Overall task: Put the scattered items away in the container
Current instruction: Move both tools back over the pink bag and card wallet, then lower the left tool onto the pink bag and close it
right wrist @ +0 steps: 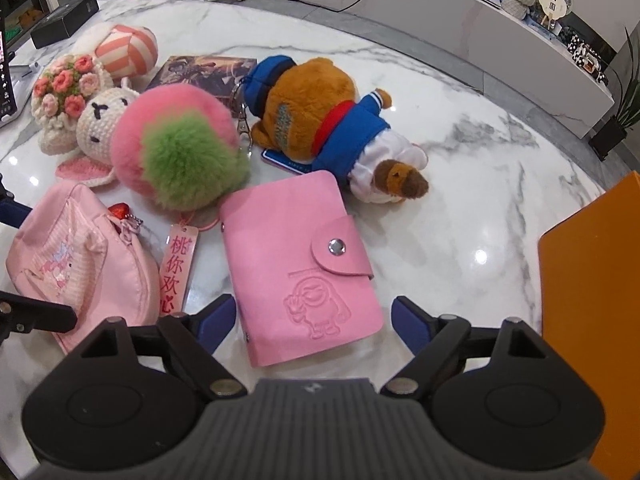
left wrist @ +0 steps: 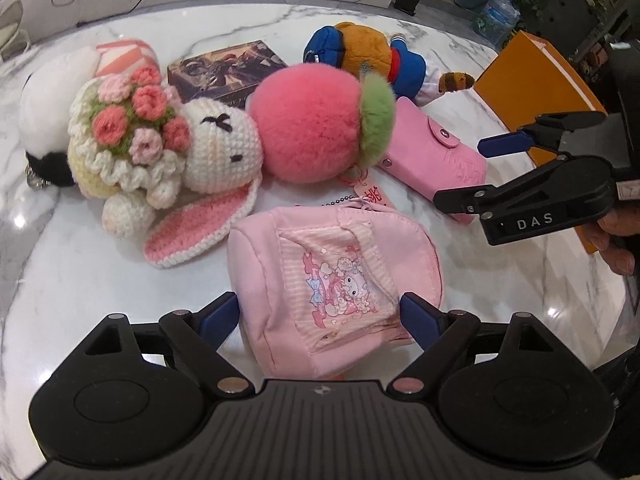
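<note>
Both grippers have their blue-padded fingers spread wide and hold nothing. On the left gripper [left wrist: 318,318], the fingers [left wrist: 218,314] sit on either side of the near end of a pink zip pouch [left wrist: 332,276] with a cartoon print, which lies on a white marble table [right wrist: 472,208]. Fingers of the right gripper [right wrist: 314,322] flank the near edge of a pink snap-button card wallet [right wrist: 300,264], embossed with a cartoon figure, just to the right of the pouch. Directly behind the pouch is a fluffy pink and green peach pompom [left wrist: 316,120], whose pink tag with Chinese characters [right wrist: 176,272] lies between pouch and wallet. Behind and left of the pouch lies a crocheted white bunny [left wrist: 168,152] with a rose bouquet, touching the pompom. Farther back rest a striped pink and white plush [right wrist: 128,52] and a dark illustrated box [left wrist: 228,68]. Behind the wallet, a brown plush bear in a blue outfit [right wrist: 320,120] lies on its side over a blue-edged card. Well to the right of the pouch, at the table edge, stands an orange container [right wrist: 592,300]. A person's hand [left wrist: 618,240] grips the right gripper's handle.
</note>
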Motion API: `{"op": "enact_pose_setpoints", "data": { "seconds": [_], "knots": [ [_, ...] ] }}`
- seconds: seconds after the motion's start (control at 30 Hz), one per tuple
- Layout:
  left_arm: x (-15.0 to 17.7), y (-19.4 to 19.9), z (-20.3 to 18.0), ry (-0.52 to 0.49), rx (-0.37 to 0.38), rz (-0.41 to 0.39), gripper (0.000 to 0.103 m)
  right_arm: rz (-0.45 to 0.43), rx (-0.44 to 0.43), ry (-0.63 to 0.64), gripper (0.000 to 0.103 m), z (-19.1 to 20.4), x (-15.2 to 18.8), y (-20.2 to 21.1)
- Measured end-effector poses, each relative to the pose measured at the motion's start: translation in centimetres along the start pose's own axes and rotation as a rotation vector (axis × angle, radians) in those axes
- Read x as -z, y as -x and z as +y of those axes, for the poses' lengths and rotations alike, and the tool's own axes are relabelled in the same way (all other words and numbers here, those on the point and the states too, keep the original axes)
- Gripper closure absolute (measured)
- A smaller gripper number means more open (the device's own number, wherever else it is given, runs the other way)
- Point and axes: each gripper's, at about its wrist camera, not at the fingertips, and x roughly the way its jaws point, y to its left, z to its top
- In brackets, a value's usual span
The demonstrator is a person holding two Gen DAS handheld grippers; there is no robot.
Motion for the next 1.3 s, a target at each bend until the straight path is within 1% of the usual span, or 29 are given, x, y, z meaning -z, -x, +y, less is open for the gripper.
{"op": "enact_pose_setpoints", "data": {
  "seconds": [0.13, 0.27, 0.47, 0.57, 0.73, 0.87, 1.03, 1.2, 1.3],
  "knots": [
    [-0.1, -0.1, -0.4, -0.031, -0.02, -0.007, 0.003, 0.006, -0.011, -0.007, 0.015, -0.2, -0.1, -0.6],
    [-0.2, -0.2, -0.3, -0.03, -0.02, -0.013, 0.004, 0.012, -0.031, -0.02, 0.015, -0.5, -0.2, -1.0],
    [-0.2, -0.1, -0.1, -0.022, -0.013, -0.023, 0.01, 0.028, -0.057, -0.037, 0.017, -0.7, -0.1, -1.2],
    [-0.3, 0.1, -0.2, -0.025, -0.013, -0.029, 0.012, 0.033, -0.065, -0.039, 0.02, -0.6, 0.0, -1.1],
    [-0.4, 0.1, -0.4, -0.034, -0.018, -0.038, 0.015, 0.033, -0.059, -0.032, 0.021, -0.4, 0.1, -0.9],
    [-0.6, 0.1, -0.5, -0.037, -0.016, -0.045, 0.02, 0.041, -0.057, -0.027, 0.022, -0.3, 0.2, -0.8],
    [-0.7, 0.4, -0.2, -0.021, -0.008, -0.056, 0.025, 0.048, -0.056, -0.032, 0.022, -0.3, 0.4, -0.7],
    [-0.7, 1.0, -0.2, -0.022, -0.002, -0.079, 0.031, 0.035, -0.06, -0.044, 0.023, -0.4, 0.4, 0.1],
    [-0.6, 1.4, -0.3, -0.025, 0.0, -0.09, 0.033, 0.028, -0.057, -0.048, 0.023, -0.4, 0.4, 0.6]
  ]
}}
